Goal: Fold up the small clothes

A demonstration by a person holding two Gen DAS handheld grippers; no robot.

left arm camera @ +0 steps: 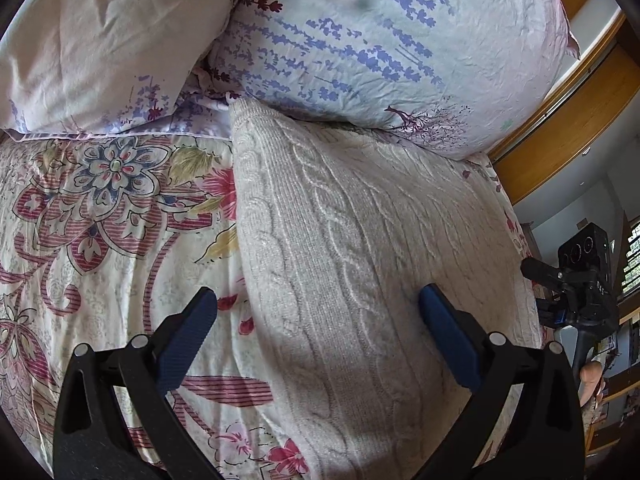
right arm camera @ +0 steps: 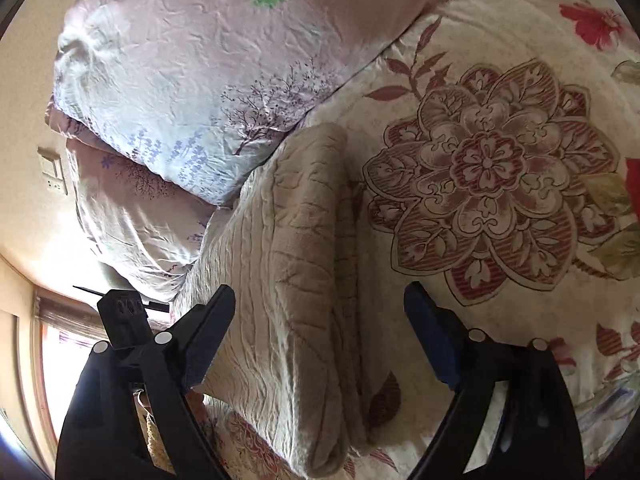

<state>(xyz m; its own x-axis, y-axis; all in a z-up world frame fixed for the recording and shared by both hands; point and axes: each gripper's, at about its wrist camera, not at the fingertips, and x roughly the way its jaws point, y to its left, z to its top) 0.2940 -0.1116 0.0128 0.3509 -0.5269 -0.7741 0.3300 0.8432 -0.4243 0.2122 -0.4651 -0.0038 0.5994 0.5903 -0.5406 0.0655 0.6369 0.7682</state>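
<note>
A cream cable-knit sweater (left arm camera: 360, 240) lies folded in a long strip on the floral bedsheet (left arm camera: 100, 220), its far end against the pillows. My left gripper (left arm camera: 318, 308) is open above the sweater's near left edge, one finger (left arm camera: 192, 332) over the sheet and the other over the knit. In the right wrist view the same sweater (right arm camera: 304, 240) runs up the middle, and my right gripper (right arm camera: 320, 298) is open and straddles its folded right edge. Neither gripper's pads press on the cloth. The right gripper's body (left arm camera: 580, 280) shows at the left view's right edge.
Two pillows with purple flower print (left arm camera: 360, 40) (left arm camera: 100, 40) are stacked at the head of the bed, touching the sweater's far end. A wooden headboard (left arm camera: 560, 140) stands behind them. The bed's edge runs along the sweater's outer side. A wall switch (right arm camera: 54, 176) and a window (right arm camera: 68, 360) lie beyond.
</note>
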